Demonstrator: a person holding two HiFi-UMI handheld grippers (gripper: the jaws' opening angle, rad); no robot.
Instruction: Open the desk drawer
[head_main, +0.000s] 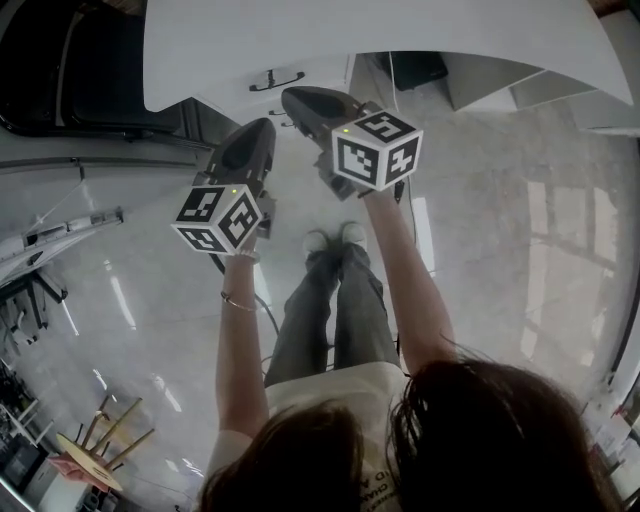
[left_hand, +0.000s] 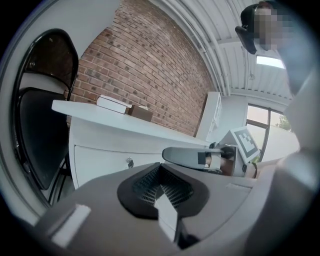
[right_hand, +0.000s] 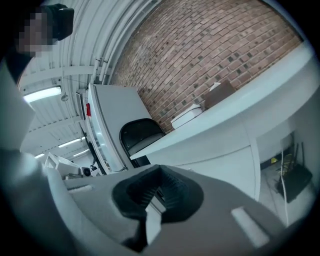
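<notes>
Head view: left tongs (head_main: 262, 128) and right tongs (head_main: 292, 97) are both clenched and empty, side by side, with the right one further forward. Tips sit near the edge of the white table (head_main: 420, 30). Glossy pale floor (head_main: 500, 220), brick wall (left_hand: 145, 65) behind, black chair (head_main: 90, 70) at left. Drawer (head_main: 310, 72) is under the tabletop, white front, dark handle (head_main: 277, 80), closed, just beyond the tips. Both arms stretched forward, wrists level.

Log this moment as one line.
drawer closed | left gripper shut, empty | right gripper shut, empty, short of handle | no contact yet
</notes>
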